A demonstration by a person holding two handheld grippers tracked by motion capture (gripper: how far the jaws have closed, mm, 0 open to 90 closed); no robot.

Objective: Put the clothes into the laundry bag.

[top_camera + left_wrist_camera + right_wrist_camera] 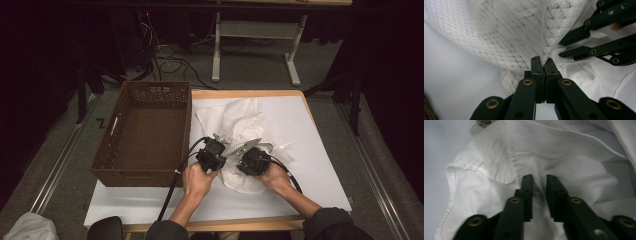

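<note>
A crumpled white garment (240, 131) lies in the middle of the white table. Part of it is open mesh (506, 32) and part is plain cloth (564, 162). My left gripper (211, 154) holds its near left side. In the left gripper view its jaws (543, 62) are pressed together on the mesh edge. My right gripper (253, 160) is beside it on the garment's near part. Its jaws (539, 182) stand a little apart with a raised fold of plain cloth pinched between them. The right gripper (596, 42) also appears in the left gripper view, close by at the upper right.
A brown wicker basket (125, 172) with nothing in it stands on the left part of the table, right next to the left gripper. Bare white table surface (320, 150) lies to the right of the garment and in front of it. Cables and a table frame stand on the floor beyond.
</note>
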